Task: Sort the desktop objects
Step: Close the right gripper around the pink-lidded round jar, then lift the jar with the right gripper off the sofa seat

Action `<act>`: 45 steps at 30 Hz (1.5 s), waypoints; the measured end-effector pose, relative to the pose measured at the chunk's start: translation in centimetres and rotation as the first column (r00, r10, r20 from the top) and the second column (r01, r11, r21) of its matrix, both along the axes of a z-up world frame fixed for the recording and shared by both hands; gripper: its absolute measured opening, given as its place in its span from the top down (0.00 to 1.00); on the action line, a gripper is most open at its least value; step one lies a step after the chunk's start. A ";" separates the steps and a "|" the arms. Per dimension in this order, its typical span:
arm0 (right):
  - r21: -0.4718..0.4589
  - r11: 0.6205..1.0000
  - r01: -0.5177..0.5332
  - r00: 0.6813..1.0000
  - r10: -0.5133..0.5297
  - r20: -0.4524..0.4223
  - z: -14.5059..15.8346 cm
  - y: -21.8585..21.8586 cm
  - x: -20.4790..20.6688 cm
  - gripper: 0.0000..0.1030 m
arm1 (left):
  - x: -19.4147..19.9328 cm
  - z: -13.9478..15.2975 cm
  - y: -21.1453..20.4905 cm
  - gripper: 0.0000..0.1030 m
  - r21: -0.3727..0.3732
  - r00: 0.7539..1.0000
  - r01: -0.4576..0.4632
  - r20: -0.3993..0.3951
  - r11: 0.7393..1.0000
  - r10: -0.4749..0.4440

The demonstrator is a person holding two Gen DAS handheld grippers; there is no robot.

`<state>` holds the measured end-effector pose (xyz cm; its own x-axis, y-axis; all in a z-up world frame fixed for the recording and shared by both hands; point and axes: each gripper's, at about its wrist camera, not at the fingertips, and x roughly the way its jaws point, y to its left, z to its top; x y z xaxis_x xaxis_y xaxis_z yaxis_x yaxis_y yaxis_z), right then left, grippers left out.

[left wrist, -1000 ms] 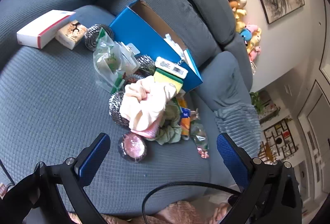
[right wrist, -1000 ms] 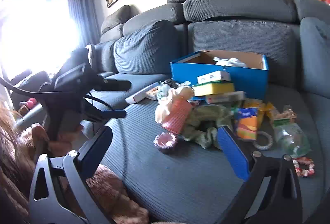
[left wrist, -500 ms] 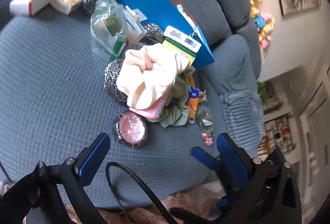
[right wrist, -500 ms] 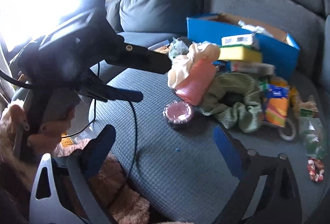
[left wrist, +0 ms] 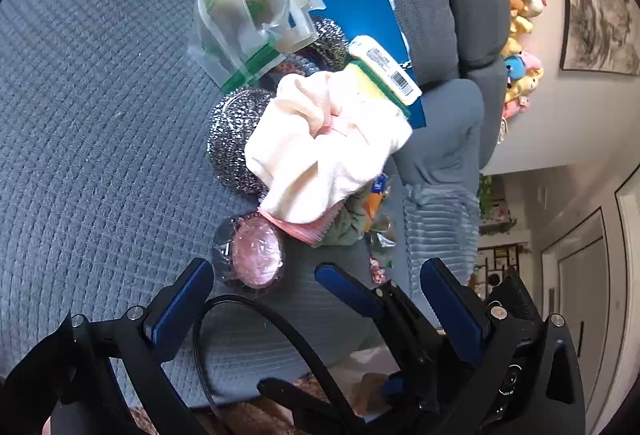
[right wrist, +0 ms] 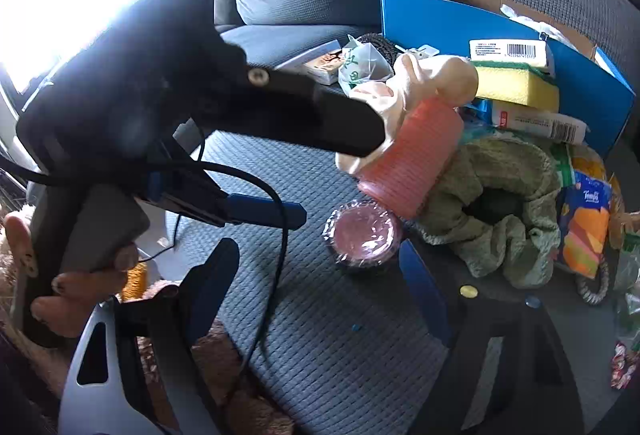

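The left hand-held gripper [left wrist: 316,299] gapes wide, holding nothing. The right hand-held gripper [right wrist: 316,267], empty, has just been closing near the pink wrapped cup [right wrist: 366,235] on the sofa [right wrist: 340,355]

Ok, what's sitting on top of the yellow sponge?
A white barcoded box lies flat on the yellow sponge. The cream cloth covers the sponge's near end in the left view; underneath stays hidden.
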<state>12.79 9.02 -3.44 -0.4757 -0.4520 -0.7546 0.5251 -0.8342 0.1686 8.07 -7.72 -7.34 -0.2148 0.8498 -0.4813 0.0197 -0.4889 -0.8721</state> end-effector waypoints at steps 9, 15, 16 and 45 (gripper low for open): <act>0.048 0.998 0.042 0.998 -0.045 0.054 -0.9 0.1 -2.0 0.26 | -0.4 -1.3 0.3 0.00 0.031 0.999 0.019 0.049 0.999 -0.020; 0.071 0.997 0.029 0.999 -0.032 0.039 -0.8 -0.5 -2.6 0.26 | -0.5 -1.6 0.2 0.00 0.036 0.998 0.015 0.063 0.999 -0.017; 0.076 0.997 0.028 0.999 -0.030 0.033 -0.6 -0.6 -2.7 0.26 | -0.6 -1.7 0.2 0.00 0.041 0.998 0.011 0.066 0.999 -0.014; 0.048 0.999 0.025 1.000 -0.024 -0.017 4.4 -2.4 -3.2 0.50 | 0.4 0.1 0.1 0.03 0.061 0.999 -0.019 0.042 0.998 0.016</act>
